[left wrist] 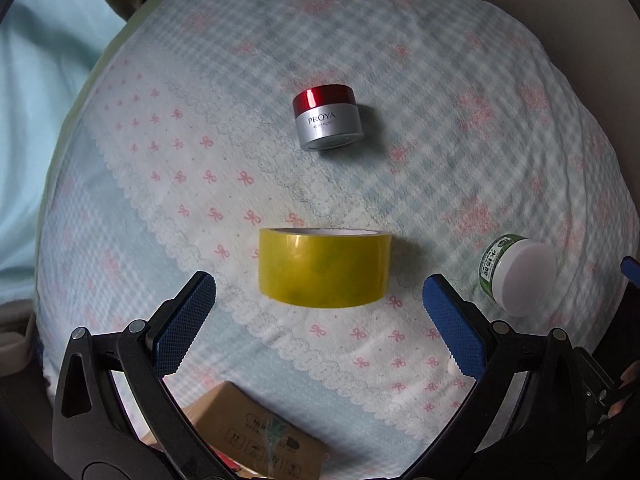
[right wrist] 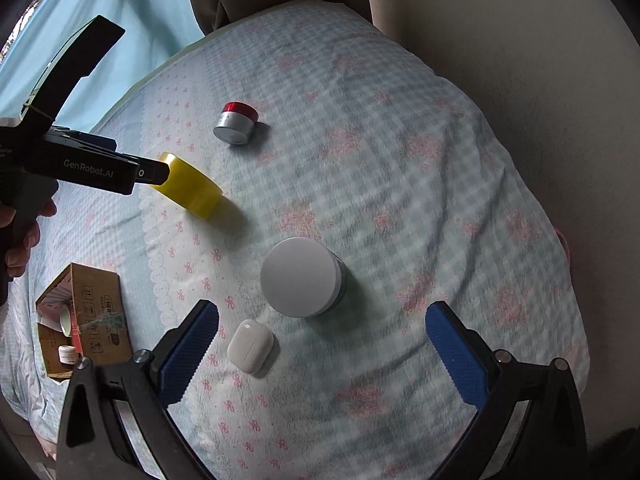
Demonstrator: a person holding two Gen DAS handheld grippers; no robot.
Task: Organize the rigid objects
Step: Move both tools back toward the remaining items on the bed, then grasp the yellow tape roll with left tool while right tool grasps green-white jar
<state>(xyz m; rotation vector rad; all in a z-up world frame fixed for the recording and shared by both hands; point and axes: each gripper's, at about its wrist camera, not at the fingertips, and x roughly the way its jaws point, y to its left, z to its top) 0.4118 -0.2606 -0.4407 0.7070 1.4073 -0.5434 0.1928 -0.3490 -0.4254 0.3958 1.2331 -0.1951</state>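
Observation:
A yellow tape roll (left wrist: 324, 267) lies on the bedspread just ahead of my open left gripper (left wrist: 316, 308); it also shows in the right wrist view (right wrist: 188, 187). A red-lidded silver cream jar (left wrist: 328, 117) lies farther off and also shows in the right wrist view (right wrist: 236, 123). A green bottle with a white cap (left wrist: 516, 274) stands to the right. In the right wrist view its white cap (right wrist: 300, 277) sits just ahead of my open, empty right gripper (right wrist: 322, 340). A white earbud case (right wrist: 251, 345) lies near the right gripper's left finger.
An open cardboard box (right wrist: 96, 312) holding a few small items sits at the left on the bed; its corner shows under the left gripper (left wrist: 256, 428). The checked bedspread (right wrist: 400, 160) with pink bows covers the surface. A wall and curtains stand behind.

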